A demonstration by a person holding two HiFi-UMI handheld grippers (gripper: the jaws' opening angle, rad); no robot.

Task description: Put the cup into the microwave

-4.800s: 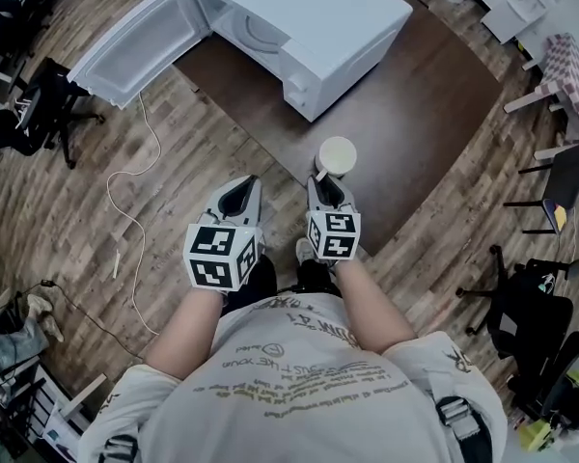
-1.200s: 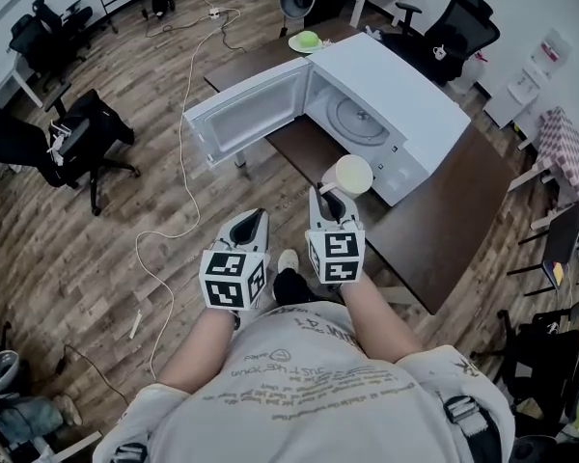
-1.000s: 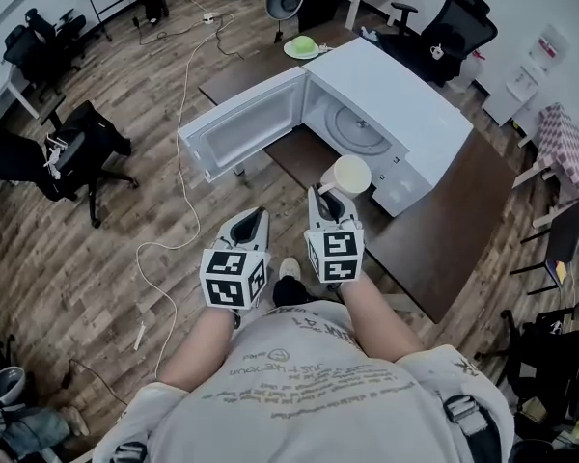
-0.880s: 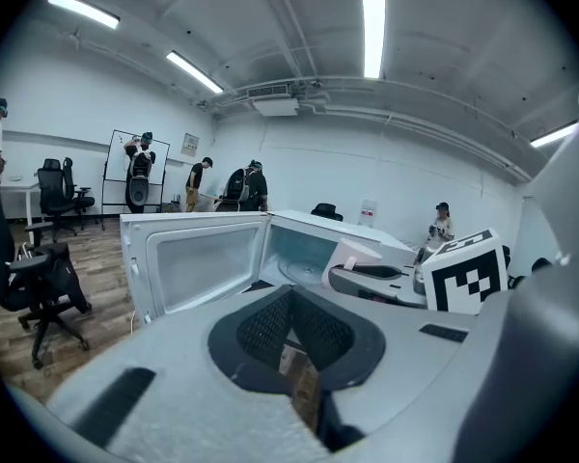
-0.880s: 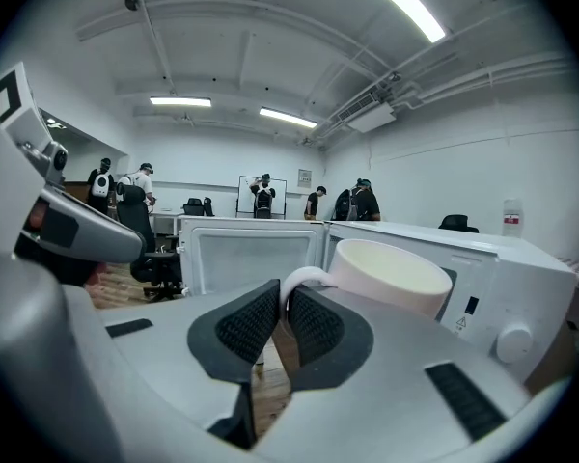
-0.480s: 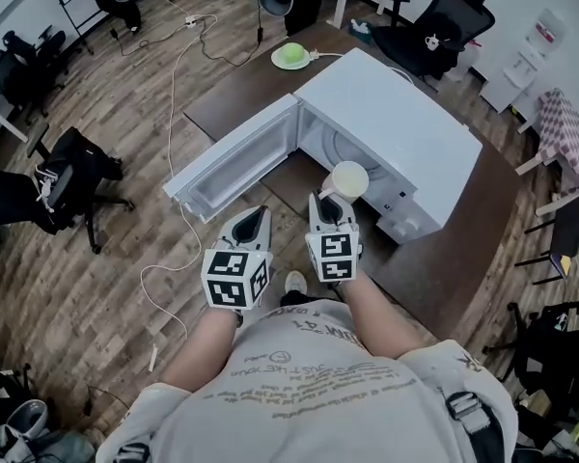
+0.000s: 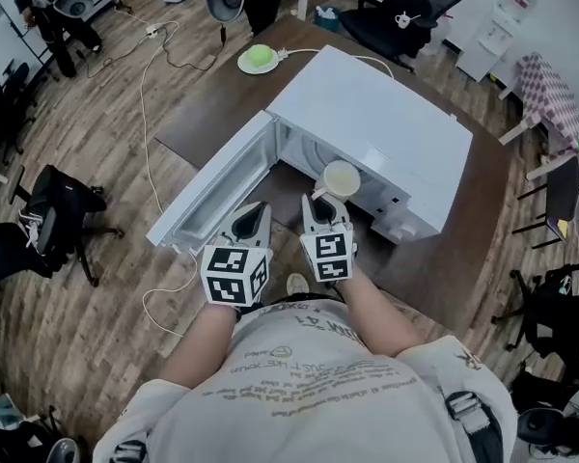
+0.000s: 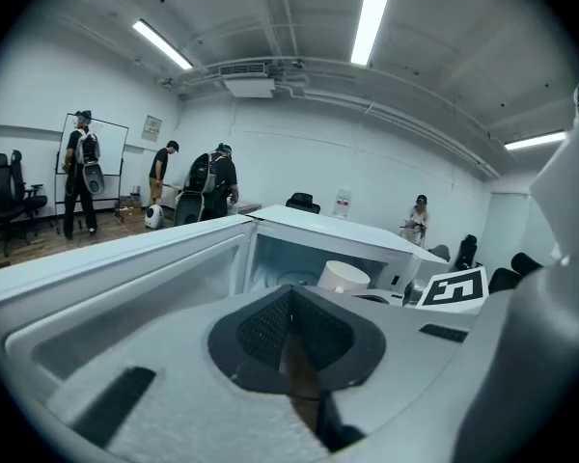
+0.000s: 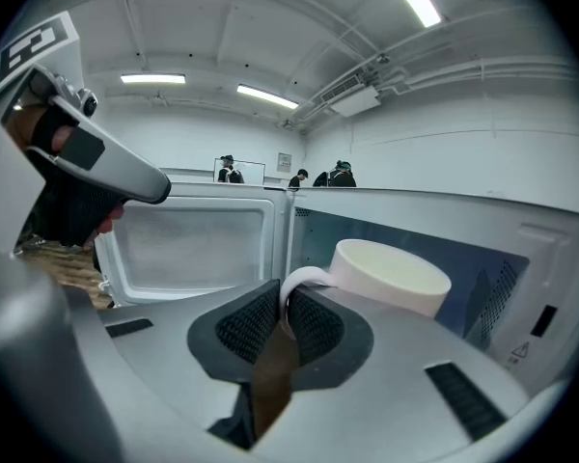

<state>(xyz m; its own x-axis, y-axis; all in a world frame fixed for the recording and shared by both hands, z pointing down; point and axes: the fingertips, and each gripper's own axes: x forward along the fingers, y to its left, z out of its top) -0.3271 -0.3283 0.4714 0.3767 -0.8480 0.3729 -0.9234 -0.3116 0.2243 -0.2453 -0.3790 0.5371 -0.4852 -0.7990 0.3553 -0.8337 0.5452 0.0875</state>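
Observation:
A cream cup hangs by its handle from my right gripper, which is shut on that handle. The cup sits level at the mouth of the white microwave, whose door stands swung open to the left. In the right gripper view the cup is just past the pads, the handle pinched between them, with the cavity behind it. My left gripper is shut on nothing, beside the right one and above the door's inner face. The left gripper view shows the cup in front of the cavity.
The microwave stands on a dark brown table. A plate with a green thing lies at its far end. Office chairs and a white cable are on the wood floor to the left. People stand far back.
Both grippers have moved toward the microwave. The cup has gone from in front of the table edge to the mouth of the cavity, a little lower. The grip is unchanged.

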